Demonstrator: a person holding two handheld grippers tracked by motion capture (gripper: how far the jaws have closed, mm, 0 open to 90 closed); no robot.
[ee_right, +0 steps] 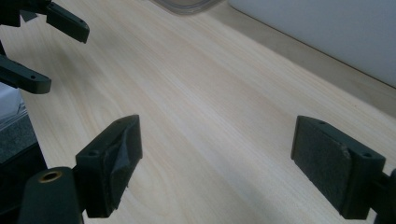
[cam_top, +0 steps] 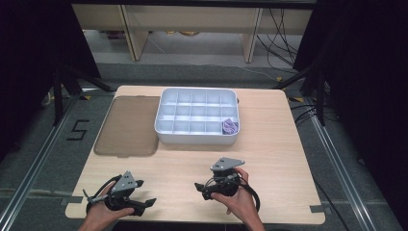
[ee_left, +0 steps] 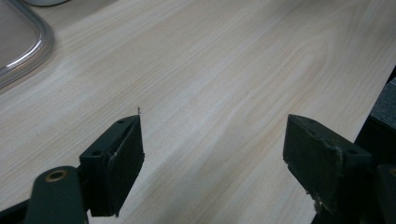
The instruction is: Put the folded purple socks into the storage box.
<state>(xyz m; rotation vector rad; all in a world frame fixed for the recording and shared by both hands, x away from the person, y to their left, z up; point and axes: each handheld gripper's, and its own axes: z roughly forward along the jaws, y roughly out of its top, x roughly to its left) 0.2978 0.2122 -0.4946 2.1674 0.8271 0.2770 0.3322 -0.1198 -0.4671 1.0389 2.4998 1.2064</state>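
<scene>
White compartment tray (cam_top: 166, 126) sits at mid-surface toward the far edge, a grid of small cells. One cell — near row, rightmost corner — holds a small purple item (cam_top: 229, 126); too small to say what it is. The other cells look bare as far as the high view lets me judge.

Just left of the tray, flat on the light wood surface (cam_top: 279, 144), lies a translucent brownish lid (cam_top: 127, 126), its right edge right beside the tray wall. A rounded corner of this lid shows at the top left of the left gripper view (ee_left: 23, 42).

Left hand-held gripper (cam_top: 143, 192) at the near left edge of the surface, held in a hand, jaws spread wide with bare wood between them. Right hand-held gripper (cam_top: 201, 189) near the middle of the near edge — jaws likewise spread, nothing between the pads. Both are well apart from the tray.
</scene>
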